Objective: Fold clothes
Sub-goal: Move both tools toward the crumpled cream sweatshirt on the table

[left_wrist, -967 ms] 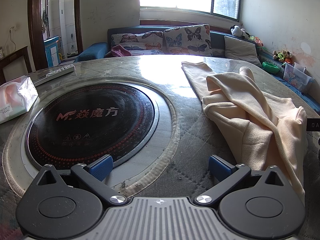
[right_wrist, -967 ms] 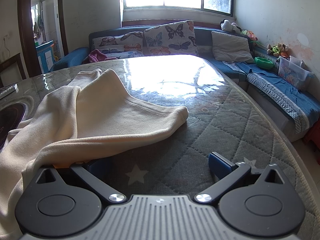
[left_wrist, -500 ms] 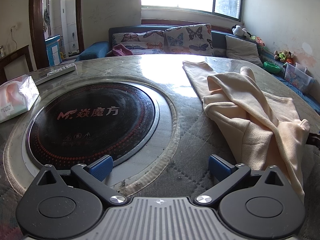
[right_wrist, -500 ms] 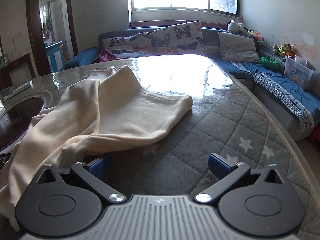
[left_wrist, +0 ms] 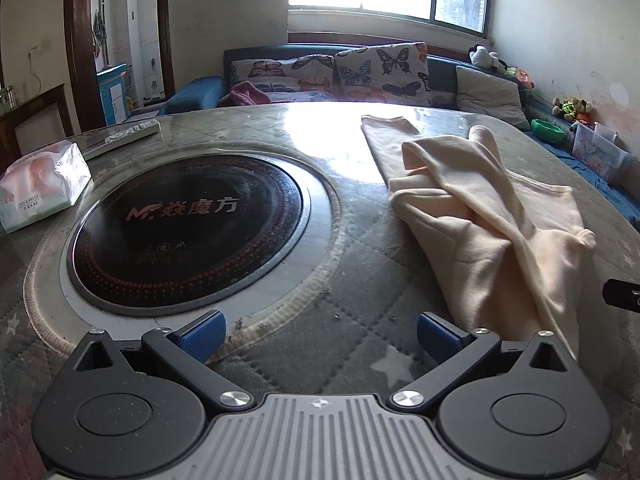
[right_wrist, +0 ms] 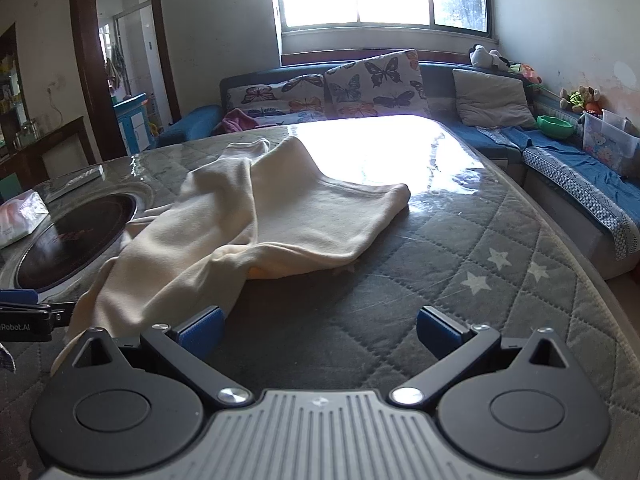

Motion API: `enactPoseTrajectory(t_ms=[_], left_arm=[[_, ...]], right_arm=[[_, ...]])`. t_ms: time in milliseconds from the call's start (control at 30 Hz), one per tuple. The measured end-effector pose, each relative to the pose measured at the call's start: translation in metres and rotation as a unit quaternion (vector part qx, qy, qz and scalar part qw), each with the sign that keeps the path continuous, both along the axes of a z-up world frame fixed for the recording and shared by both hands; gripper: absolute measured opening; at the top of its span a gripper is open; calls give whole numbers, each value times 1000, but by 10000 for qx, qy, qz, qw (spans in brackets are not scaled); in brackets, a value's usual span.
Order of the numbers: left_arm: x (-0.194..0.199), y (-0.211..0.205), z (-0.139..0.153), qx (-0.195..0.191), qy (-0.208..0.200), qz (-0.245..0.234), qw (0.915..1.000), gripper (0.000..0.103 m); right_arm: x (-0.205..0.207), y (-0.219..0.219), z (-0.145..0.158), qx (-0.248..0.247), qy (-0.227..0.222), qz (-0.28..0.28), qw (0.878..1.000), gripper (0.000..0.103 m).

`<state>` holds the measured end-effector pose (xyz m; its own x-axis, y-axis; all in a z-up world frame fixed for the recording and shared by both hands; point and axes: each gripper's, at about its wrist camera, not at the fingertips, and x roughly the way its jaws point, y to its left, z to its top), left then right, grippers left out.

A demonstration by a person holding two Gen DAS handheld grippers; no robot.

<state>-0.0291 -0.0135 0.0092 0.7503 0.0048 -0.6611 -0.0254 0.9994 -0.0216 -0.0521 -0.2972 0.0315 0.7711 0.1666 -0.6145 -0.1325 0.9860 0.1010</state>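
The cream garment has slipped off the right gripper, now lying ahead-left of its released jaws; the left gripper gapes empty, garment ahead-right.

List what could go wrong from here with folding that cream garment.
1. The garment lies bunched and twisted, so a grab may catch several layers and fold it crooked.
2. Its near edge hangs over the table rim beside the open left gripper; a pull could slide it off.
3. The open right gripper holds nothing; dragging cloth left could sweep it over the dusty cooktop.
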Motion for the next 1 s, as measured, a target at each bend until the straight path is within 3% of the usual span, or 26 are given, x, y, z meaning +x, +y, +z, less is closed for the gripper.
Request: enactPoseTrajectory(t_ms=[1000], left_arm=[[-44,-28,18,177,160,-13,9997,103]], right_arm=[[-49,24,14,197,-247,360,9989,103]])
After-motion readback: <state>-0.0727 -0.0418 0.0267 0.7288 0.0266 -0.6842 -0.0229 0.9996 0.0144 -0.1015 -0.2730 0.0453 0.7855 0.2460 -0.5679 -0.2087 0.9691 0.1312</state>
